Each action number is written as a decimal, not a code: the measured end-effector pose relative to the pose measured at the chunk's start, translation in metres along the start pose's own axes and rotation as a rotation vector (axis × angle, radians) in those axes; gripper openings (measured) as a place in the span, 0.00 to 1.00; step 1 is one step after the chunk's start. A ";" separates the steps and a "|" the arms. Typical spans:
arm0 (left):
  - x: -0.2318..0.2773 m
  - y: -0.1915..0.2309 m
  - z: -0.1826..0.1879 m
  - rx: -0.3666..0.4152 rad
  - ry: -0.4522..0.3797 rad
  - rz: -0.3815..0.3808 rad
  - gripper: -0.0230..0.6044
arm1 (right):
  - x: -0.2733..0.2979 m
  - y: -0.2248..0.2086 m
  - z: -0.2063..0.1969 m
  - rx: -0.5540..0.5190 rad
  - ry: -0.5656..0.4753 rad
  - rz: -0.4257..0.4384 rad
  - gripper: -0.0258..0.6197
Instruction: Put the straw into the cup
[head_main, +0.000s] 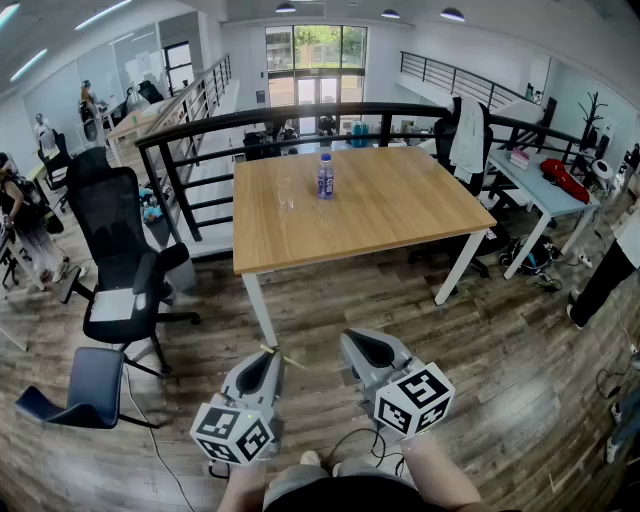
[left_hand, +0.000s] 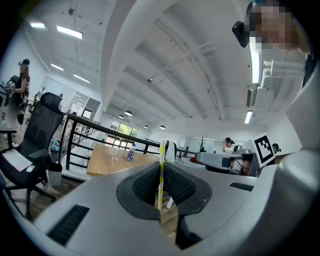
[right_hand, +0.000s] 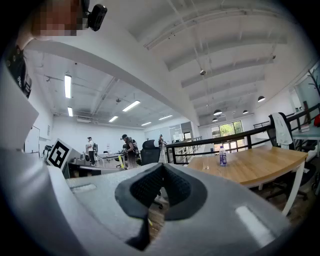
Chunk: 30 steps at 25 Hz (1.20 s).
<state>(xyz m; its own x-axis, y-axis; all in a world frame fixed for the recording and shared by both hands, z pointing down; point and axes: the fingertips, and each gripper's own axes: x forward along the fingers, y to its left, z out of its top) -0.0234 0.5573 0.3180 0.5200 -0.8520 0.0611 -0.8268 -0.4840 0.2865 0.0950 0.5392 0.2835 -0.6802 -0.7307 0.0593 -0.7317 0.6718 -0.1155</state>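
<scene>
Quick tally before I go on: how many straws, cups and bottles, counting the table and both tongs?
straw: 1, in the left tongs
cup: 1, on the table
bottle: 1, on the table
Total: 3

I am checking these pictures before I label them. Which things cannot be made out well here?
Cup, head view: clear and too small to tell if anything is inside.
Straw, left gripper view: where its lower end stops is unclear, lost in the dark gap of the left tongs, which are shut on it.
Bottle, head view: label too small to read.
</scene>
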 end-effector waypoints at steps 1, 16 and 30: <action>0.001 0.000 -0.001 -0.001 0.005 -0.002 0.09 | 0.001 0.000 -0.001 0.000 0.000 0.001 0.04; -0.002 0.038 0.003 0.061 0.023 -0.058 0.09 | 0.035 0.027 -0.019 0.022 -0.007 0.000 0.04; 0.015 0.090 -0.002 0.047 0.052 -0.073 0.09 | 0.074 0.017 -0.037 0.024 0.036 -0.068 0.04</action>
<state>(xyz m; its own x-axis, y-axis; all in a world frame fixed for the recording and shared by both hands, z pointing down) -0.0893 0.5013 0.3463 0.5889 -0.8030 0.0917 -0.7947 -0.5546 0.2468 0.0311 0.5011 0.3230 -0.6305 -0.7693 0.1034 -0.7752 0.6173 -0.1341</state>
